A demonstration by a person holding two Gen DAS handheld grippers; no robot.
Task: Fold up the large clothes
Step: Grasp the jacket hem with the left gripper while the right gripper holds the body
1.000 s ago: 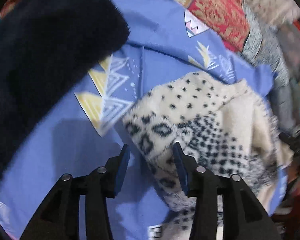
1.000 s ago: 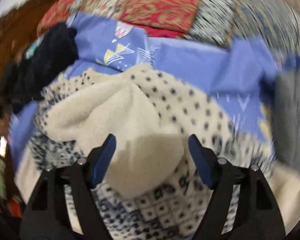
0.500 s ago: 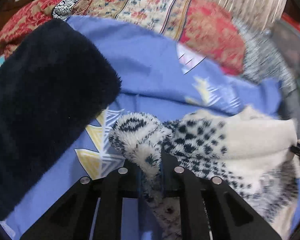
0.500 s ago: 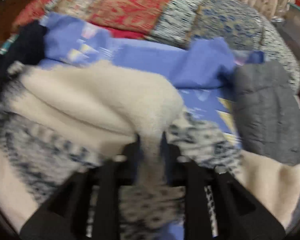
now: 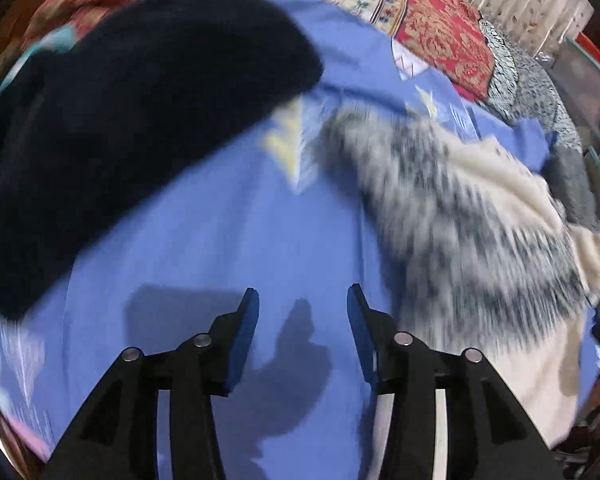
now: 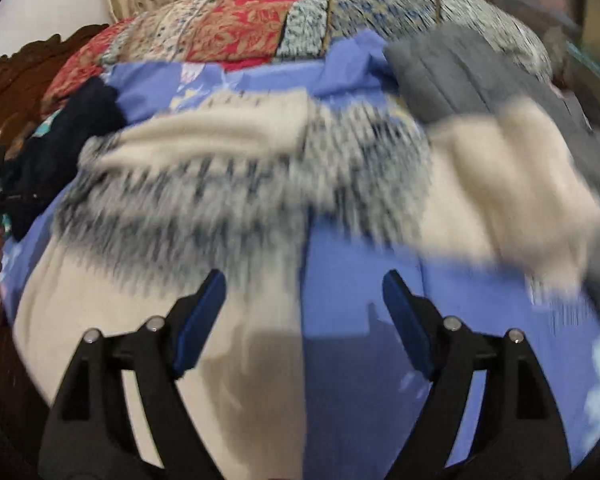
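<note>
Partly folded fleece (image 5: 460, 216) lying on the sheet (image 5: 228, 232), further folds likely left, both jaws opening on nothing.

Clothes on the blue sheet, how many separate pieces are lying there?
3. The cream patterned fleece lies mid-sheet, the dark navy fleece at its left edge, the grey quilted garment at its far right. Others may be hidden underneath.

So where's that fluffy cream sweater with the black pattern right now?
The cream sweater lies spread on the blue sheet, between the dark garment on its left and the grey garment on its right, in the right view.
</note>
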